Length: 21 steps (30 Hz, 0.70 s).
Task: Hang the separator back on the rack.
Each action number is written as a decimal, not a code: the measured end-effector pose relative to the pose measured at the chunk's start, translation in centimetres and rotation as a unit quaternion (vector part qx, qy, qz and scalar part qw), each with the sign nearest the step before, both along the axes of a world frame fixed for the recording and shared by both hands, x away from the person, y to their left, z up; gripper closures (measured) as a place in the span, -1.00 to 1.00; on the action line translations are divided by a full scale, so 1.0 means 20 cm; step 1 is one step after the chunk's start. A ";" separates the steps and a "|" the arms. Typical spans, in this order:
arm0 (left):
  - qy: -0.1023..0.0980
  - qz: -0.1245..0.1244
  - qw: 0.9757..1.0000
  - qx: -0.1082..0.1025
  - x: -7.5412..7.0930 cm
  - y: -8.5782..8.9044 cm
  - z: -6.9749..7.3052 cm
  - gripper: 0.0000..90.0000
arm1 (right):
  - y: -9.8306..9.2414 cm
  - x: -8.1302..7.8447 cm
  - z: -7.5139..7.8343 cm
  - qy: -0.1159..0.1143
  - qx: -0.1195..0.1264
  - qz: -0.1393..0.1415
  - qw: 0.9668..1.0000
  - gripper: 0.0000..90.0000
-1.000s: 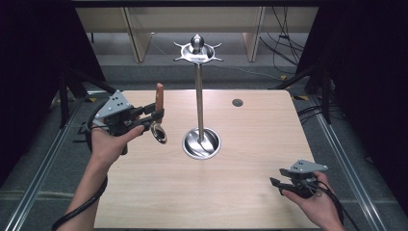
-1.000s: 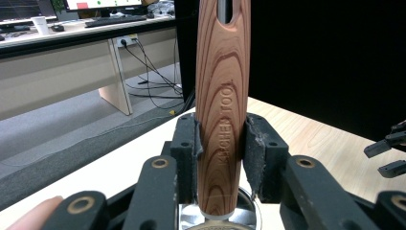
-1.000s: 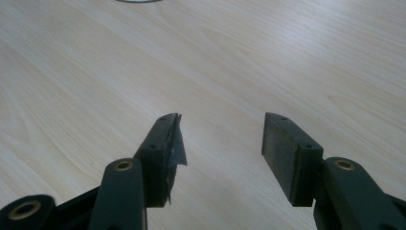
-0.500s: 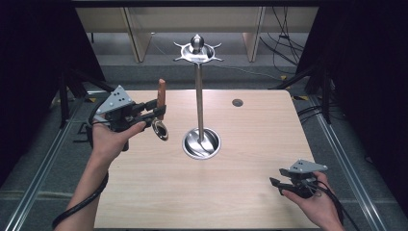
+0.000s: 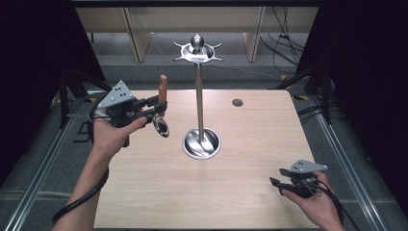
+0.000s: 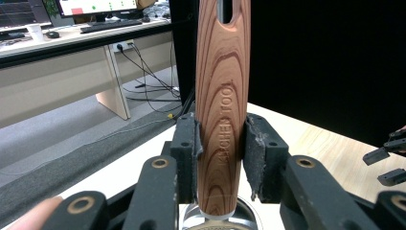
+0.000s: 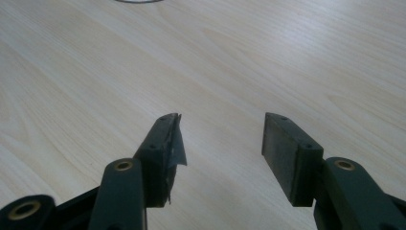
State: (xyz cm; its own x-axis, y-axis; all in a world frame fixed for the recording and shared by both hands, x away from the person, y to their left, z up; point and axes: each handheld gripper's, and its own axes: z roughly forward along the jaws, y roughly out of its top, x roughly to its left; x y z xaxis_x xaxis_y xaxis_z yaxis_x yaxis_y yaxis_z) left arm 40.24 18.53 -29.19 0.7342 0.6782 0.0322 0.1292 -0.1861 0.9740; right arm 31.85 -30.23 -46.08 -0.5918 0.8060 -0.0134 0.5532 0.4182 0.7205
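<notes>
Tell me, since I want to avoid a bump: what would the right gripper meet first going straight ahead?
Probably only bare table: the open right gripper points low across the wood. The stand's round base lies farther on, perhaps off-line.

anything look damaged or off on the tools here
Yes: in the right gripper view, the pad lining on one jaw of the right tool is peeling, its edge curling loose into the open gap. The left tool looks sound, clamped squarely on the upright wooden handle.

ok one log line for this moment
left tongs: shut on wooden-handled utensil, upright, above table | right tongs: open, nothing held | stand: mid-table
</notes>
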 end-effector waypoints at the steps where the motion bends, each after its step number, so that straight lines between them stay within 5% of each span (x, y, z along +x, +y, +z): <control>1: 0.000 0.000 1.000 0.001 0.00 0.00 0.00 0.49 | 0.00 0.00 0.00 -0.001 0.001 0.000 1.000 0.07; 21: -0.007 -0.006 1.000 -0.001 0.02 -0.03 0.08 0.49 | 0.00 0.00 0.00 -0.001 0.000 -0.002 1.000 0.07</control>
State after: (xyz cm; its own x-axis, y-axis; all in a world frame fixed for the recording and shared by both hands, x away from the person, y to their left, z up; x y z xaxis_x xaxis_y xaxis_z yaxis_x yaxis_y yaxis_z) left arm 40.63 17.91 -27.53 0.7421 0.6690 0.0411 0.1136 -0.1861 0.9759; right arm 31.82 -30.23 -46.10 -0.5886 0.8083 -0.0157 0.5527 0.4165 0.7219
